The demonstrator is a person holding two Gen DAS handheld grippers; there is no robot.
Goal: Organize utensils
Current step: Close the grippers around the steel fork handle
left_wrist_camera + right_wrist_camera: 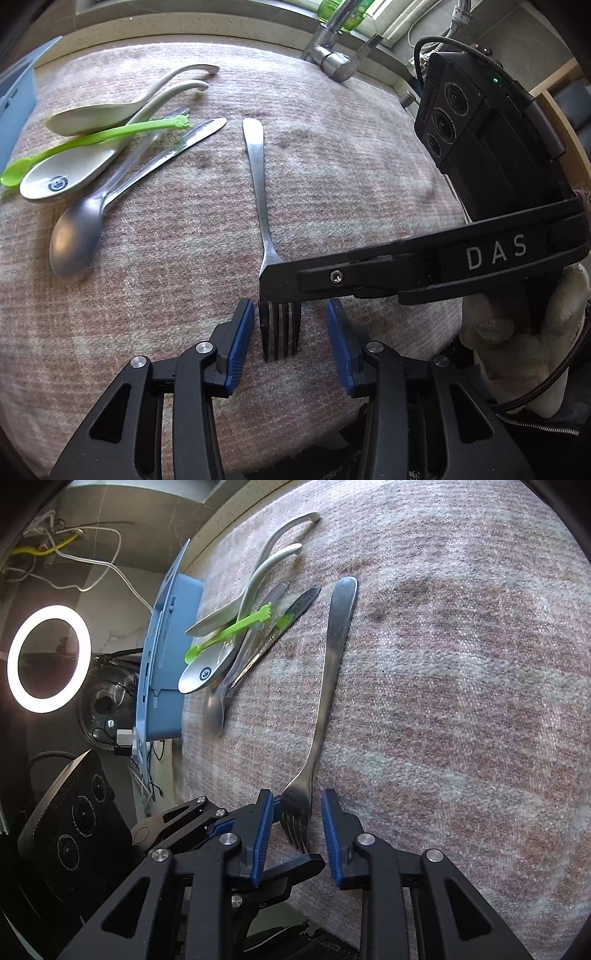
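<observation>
fork (258, 192) pickup step: both hand-held grippers straddle tines, left (290, 317) and right (297, 812) part-open, pads not gripping. next: close, lift.

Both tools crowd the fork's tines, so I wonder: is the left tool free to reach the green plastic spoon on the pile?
Probably yes: the green plastic spoon lies on top of the spoon pile with nothing over it; the left tool only has to leave the fork.
</observation>
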